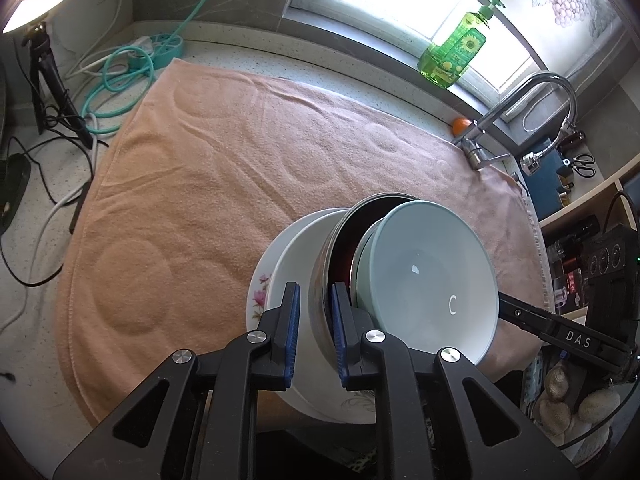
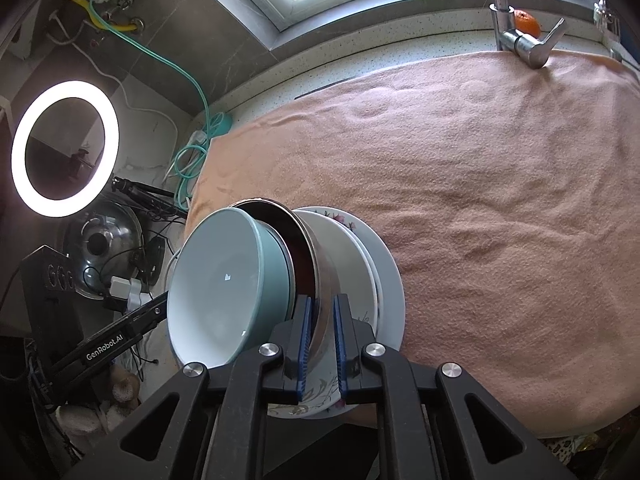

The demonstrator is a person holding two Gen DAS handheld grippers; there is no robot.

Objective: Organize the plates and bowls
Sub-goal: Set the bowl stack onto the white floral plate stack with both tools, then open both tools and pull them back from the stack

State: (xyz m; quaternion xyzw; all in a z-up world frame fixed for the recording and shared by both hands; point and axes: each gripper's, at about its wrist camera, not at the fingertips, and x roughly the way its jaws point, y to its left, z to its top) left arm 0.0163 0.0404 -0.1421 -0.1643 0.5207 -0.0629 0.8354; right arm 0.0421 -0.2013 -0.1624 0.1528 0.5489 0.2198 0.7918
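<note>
A kitchen counter [image 1: 248,60] lies under a bright window, and a big peach towel [image 1: 208,168] covers most of it. The towel is likely there so the dishes land softly and do not slide.

Nearest in both views is a stack of dishes at the near edge of the towel. Both grippers hold it, one from each side, probably because the stack is too heavy and wobbly for one.

The left gripper [image 1: 314,334] is clamped on the rim of the steel bowl [image 1: 320,280]. One blue pad is outside the wall and one is inside. The right gripper [image 2: 322,350] pinches the same steel bowl's rim from the other side.

A pale green bowl [image 1: 424,276] sits nested inside the steel bowl. Under the steel bowl are a white bowl [image 1: 298,256] and a flowered plate [image 1: 258,288]. The stack looks tipped in both views, but I cannot tell if it is lifted or rests on the towel.

Farther off, the towel shows round dents. At the far right stands a steel faucet [image 1: 520,120] with an orange [image 2: 526,22] behind it. A green soap bottle [image 1: 456,50] stands on the window sill. At the far left are a teal hose [image 1: 120,76] and a ring light [image 2: 64,148].
</note>
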